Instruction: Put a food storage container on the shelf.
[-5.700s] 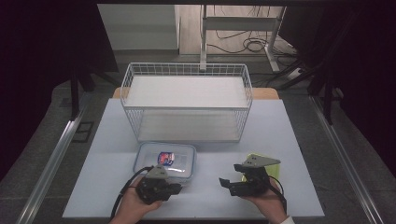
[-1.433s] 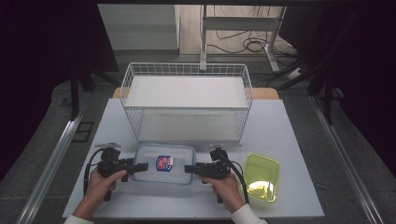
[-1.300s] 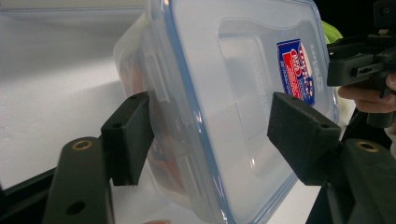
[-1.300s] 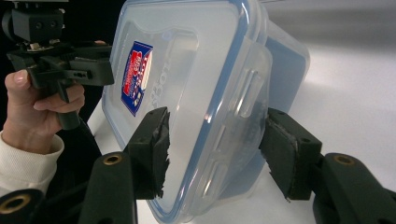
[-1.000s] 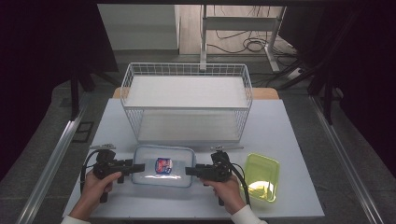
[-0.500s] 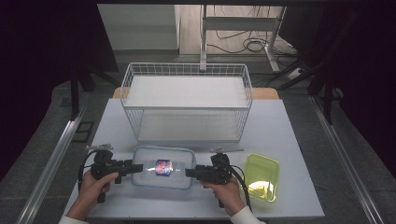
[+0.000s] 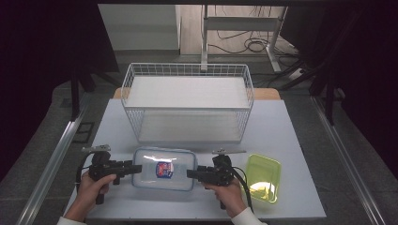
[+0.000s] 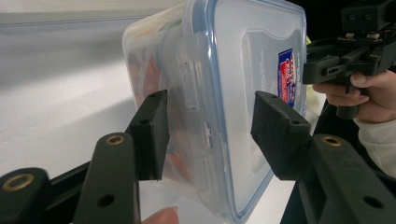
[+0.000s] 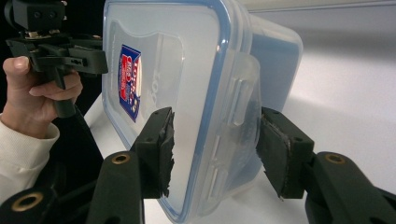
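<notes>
We are holding the left gripper point(image 7: 135, 168) at the left end of the box point(image 7: 163, 169), its jaws spread on either side of that end's latch flap point(image 8: 187, 95); in the left gripper view one jaw is lying against the box wall below the flap while the other is standing a little clear of the lid point(image 8: 254, 70), so we are not yet pinching it. We are holding the right gripper point(image 7: 191, 174) at the opposite end; in the right gripper view its jaws are likewise spread astride the flap point(image 9: 240, 109), the left pad point(image 9: 166, 149) just touching the lid and the right pad point(image 9: 275, 149) near the flap. The box is lying near the front of the table point(image 7: 295, 140), between our two hands, with a red and blue label point(image 7: 163, 168) on its lid; the yellow-green lid point(image 7: 262, 177) is resting just beside our right hand point(image 7: 228, 193); the wire basket point(image 7: 187, 103) is standing behind.
</notes>
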{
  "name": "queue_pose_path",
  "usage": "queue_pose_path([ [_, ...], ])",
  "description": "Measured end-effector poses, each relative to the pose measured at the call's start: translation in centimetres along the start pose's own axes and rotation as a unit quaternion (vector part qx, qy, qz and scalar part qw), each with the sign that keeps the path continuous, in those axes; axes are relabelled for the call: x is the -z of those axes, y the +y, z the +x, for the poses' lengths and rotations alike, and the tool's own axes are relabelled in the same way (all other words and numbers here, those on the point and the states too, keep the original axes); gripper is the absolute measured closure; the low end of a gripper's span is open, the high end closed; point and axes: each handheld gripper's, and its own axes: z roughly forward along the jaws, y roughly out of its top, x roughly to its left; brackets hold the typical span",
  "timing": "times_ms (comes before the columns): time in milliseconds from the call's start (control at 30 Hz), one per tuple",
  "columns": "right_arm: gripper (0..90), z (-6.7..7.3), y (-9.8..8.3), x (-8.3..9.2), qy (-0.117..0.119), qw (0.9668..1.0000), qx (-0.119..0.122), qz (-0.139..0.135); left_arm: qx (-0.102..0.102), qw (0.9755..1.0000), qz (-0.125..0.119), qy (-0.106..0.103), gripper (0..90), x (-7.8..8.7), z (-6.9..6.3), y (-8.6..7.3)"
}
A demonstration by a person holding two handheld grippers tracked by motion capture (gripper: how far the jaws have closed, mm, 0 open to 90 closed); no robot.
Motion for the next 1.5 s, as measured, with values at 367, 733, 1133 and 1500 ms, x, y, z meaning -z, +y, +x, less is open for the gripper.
queue_pose_path([
  [367, 50.8, -0.3, -0.1, 0.2, 0.014, 0.9999, -0.009, -0.003, -0.005, 1.0, 0.002, -0.004, 48.6, 0.1, 0.1, -0.1],
  [733, 51.5, 0.0, 0.1, 0.2, 0.004, 0.9999, 0.01, -0.007, -0.009, 1.0, 0.0, 0.004, 48.7, 0.0, 0.0, -0.1],
  [1133, 51.4, 0.5, 0.3, 1.1, 0.004, 0.9994, 0.027, -0.023, -0.028, 0.9996, -0.007, 0.003, 49.4, 0.3, -0.9, 0.3],
  [1500, 51.3, 1.2, 0.9, 2.9, -0.002, 0.998, 0.051, -0.037, -0.049, 0.9987, -0.015, -0.003, 50.2, 0.4, -2.5, 1.0],
])
